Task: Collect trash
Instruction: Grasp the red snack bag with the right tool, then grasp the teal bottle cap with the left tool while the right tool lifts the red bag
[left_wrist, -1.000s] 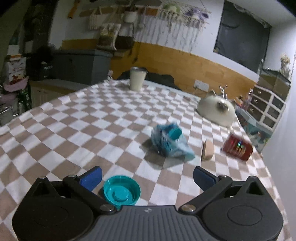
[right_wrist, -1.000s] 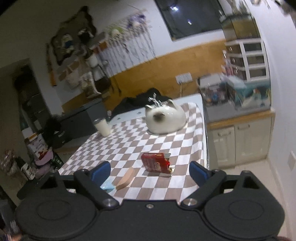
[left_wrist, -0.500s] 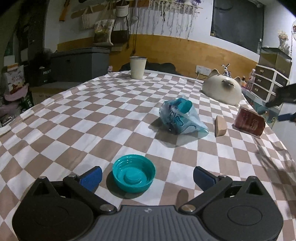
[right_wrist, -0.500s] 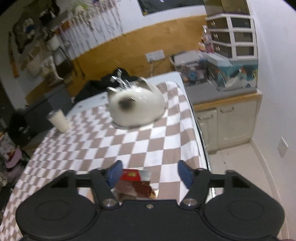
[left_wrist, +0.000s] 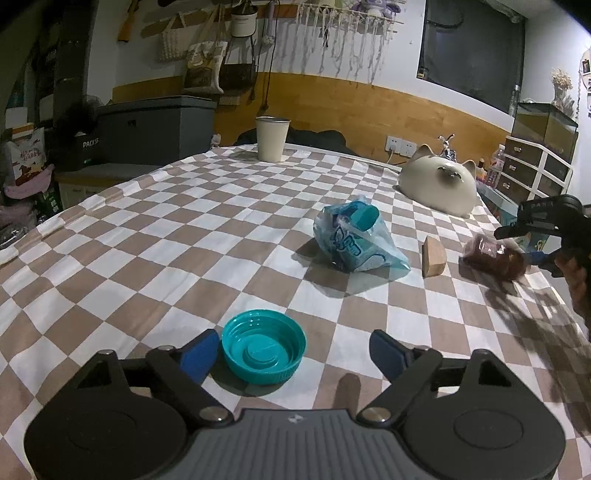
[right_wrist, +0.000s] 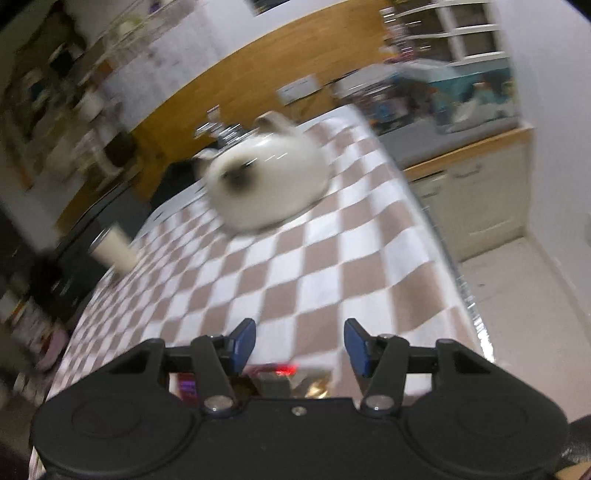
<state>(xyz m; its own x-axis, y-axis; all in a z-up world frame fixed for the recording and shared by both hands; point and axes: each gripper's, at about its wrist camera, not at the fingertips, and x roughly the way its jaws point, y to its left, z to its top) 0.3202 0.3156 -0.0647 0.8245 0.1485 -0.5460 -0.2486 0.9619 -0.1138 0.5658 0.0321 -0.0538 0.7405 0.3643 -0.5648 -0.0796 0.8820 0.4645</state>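
Note:
In the left wrist view a teal plastic lid lies on the checkered tablecloth between the blue fingertips of my open left gripper, close to the left one. A crumpled blue plastic bag lies further out. A small tan block stands right of it. A red snack wrapper lies near the right edge, with my right gripper around it. In the blurred right wrist view my right gripper is part open, the wrapper low between its fingers.
A cat-shaped cream ceramic container sits at the far right of the table; it also shows in the right wrist view. A cream cup stands at the far edge. The table's right edge drops to the floor by cabinets.
My left gripper moved forward, so the teal lid now sits between its fingers. My right gripper dropped over the red wrapper and its fingers narrowed; its view is motion-blurred.

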